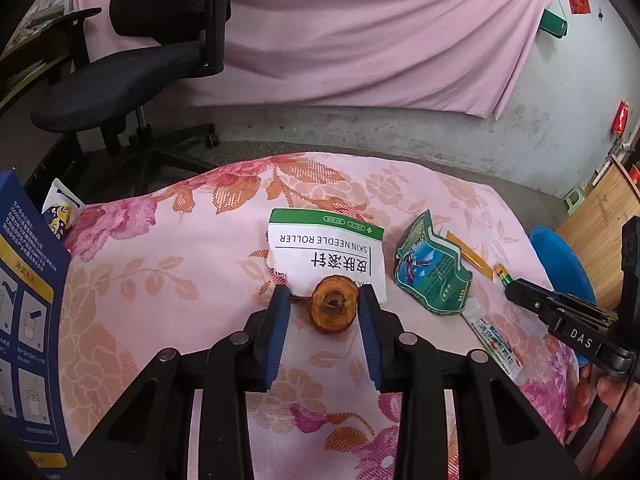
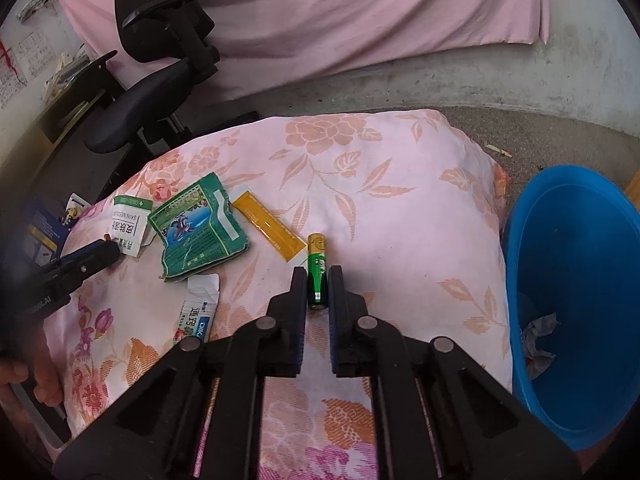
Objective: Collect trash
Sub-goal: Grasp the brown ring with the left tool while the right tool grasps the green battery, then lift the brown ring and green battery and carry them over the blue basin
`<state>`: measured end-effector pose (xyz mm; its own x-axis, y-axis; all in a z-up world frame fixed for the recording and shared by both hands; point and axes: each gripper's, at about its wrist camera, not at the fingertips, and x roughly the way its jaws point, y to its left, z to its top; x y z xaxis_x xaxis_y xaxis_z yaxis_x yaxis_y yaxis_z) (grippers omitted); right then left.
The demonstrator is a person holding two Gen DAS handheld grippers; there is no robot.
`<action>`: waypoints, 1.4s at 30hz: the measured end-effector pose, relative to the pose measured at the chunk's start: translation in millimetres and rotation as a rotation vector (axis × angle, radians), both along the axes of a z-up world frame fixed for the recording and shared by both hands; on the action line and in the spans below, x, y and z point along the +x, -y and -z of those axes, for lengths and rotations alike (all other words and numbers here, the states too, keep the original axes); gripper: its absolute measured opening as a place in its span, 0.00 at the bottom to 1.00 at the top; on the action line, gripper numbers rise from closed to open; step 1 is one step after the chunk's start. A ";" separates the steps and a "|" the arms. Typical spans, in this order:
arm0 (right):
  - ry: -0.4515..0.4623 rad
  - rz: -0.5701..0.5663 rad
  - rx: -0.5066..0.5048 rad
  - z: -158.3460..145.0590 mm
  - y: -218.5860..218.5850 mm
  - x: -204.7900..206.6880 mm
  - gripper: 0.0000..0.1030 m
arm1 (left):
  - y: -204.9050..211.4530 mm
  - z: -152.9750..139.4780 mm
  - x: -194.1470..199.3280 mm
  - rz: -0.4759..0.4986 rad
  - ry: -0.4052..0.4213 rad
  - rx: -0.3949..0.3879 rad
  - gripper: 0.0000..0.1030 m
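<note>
In the left wrist view my left gripper point(image 1: 323, 307) stands open, low over the floral cloth point(image 1: 160, 280). A round brown dried peel point(image 1: 333, 309) lies between its blue pads, closer to the right one. In the right wrist view my right gripper point(image 2: 316, 283) is shut on a green battery point(image 2: 317, 268) that rests on the cloth, near the blue bin point(image 2: 580, 280). Other trash: a white "skin needle roller" packet point(image 1: 328, 248), a crumpled green wrapper point(image 2: 200, 228), an orange sachet point(image 2: 272, 232) and a white-blue sachet point(image 2: 198, 312).
The bin stands off the cloth's right edge and holds a crumpled paper point(image 2: 538, 336). A blue printed box point(image 1: 28, 300) stands upright at the left edge. A black office chair point(image 1: 120, 80) is behind on the floor. A person's fingers point(image 2: 44, 384) show at the left.
</note>
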<state>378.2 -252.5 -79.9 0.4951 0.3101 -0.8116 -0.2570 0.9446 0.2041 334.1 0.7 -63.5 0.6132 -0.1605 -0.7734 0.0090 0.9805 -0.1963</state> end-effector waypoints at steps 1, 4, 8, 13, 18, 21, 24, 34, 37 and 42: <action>0.002 0.000 0.000 -0.5 0.3 -0.5 0.32 | 1.0 -1.2 -2.1 0.000 0.010 0.004 0.29; 0.010 -0.002 0.009 -1.6 0.1 -1.7 0.32 | 6.3 -8.8 -13.8 0.010 0.068 0.011 0.28; 0.063 0.003 0.018 -9.8 1.9 -8.0 0.32 | 17.8 -23.0 -33.2 0.028 0.176 0.041 0.28; 0.207 0.003 0.030 -30.4 3.3 -25.1 0.32 | 32.3 -40.8 -57.8 0.054 0.329 0.057 0.28; 0.434 0.015 0.080 -59.1 10.2 -58.6 0.32 | 43.6 -56.7 -73.1 0.061 0.433 0.023 0.28; 0.550 0.023 0.090 -73.4 12.4 -75.9 0.32 | 46.8 -67.6 -83.7 0.055 0.494 -0.008 0.28; 0.672 0.031 0.086 -86.6 12.6 -94.0 0.32 | 50.1 -83.3 -93.9 0.053 0.565 -0.026 0.28; 0.896 0.115 0.101 -120.3 35.3 -135.2 0.32 | 74.2 -132.6 -125.1 0.147 0.763 -0.070 0.28; 0.928 0.149 0.108 -127.5 49.0 -143.8 0.32 | 91.1 -146.1 -131.5 0.194 0.815 -0.032 0.28; 0.968 0.216 0.109 -137.9 79.1 -158.4 0.32 | 124.3 -156.8 -137.8 0.250 0.876 -0.028 0.28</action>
